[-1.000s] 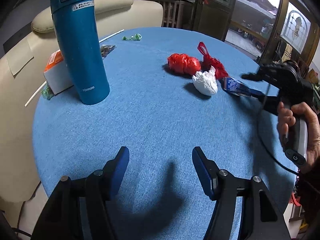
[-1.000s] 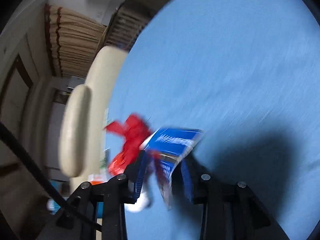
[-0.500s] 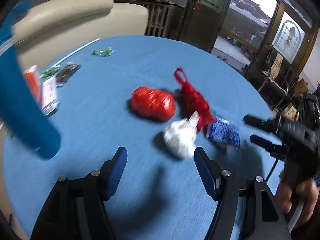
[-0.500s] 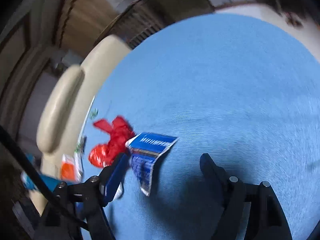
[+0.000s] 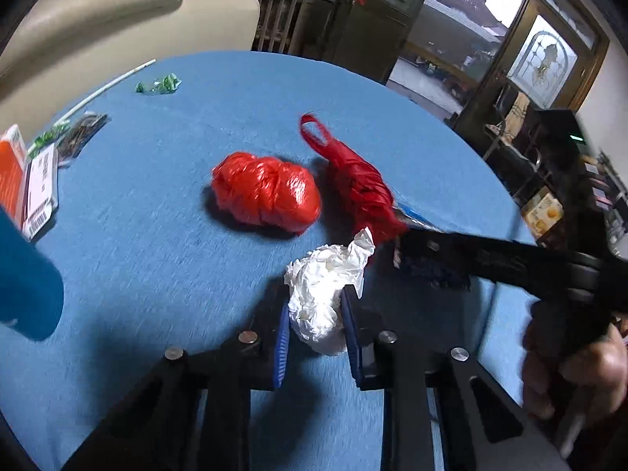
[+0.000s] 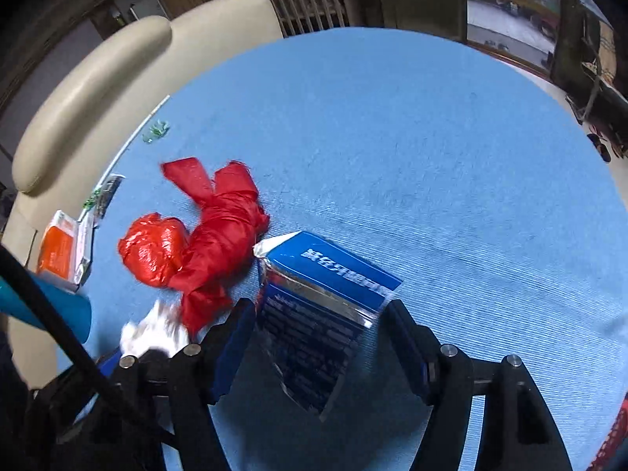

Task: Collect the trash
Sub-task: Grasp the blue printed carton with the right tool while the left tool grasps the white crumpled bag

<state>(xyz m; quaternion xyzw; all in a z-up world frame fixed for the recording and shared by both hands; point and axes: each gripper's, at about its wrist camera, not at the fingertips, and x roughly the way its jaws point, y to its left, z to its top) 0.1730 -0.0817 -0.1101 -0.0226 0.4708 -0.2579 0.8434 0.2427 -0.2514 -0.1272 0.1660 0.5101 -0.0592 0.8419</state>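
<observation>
Pinching a crumpled white wad [image 5: 320, 306] between its blue pads, the left gripper [image 5: 316, 327] is pressed closed on it; the wad is squeezed from both sides and bulges out ahead of the fingertips over the blue table cloth [image 5: 157, 259]. Just beyond the fingertips a glossy red bundle [image 5: 267, 196] is seen, and to its right a darker red bag [image 5: 357, 184] with a loop handle pointing away. To the far left of the fingers a white and orange carton [image 5: 27, 180] is laid, its printed label too small to be read, with a teal bottle [image 5: 27, 282] cut off by the frame edge nearer the camera. A green wrapper [image 5: 159, 84] and a white straw [image 5: 106, 86] are found far ahead to the left.

The right gripper [image 6: 320, 337] is held spread, its jaws having just been closing a little; a blue foil packet [image 6: 314, 314] is lying between the fingers, with a gap visible at the right pad, while contact at the left pad cannot be told. White characters are printed along the packet's blue band, and fine white print covers its darker panel, but neither can be read. The red bag is lying just left of and ahead of the left finger, touching the packet's corner
</observation>
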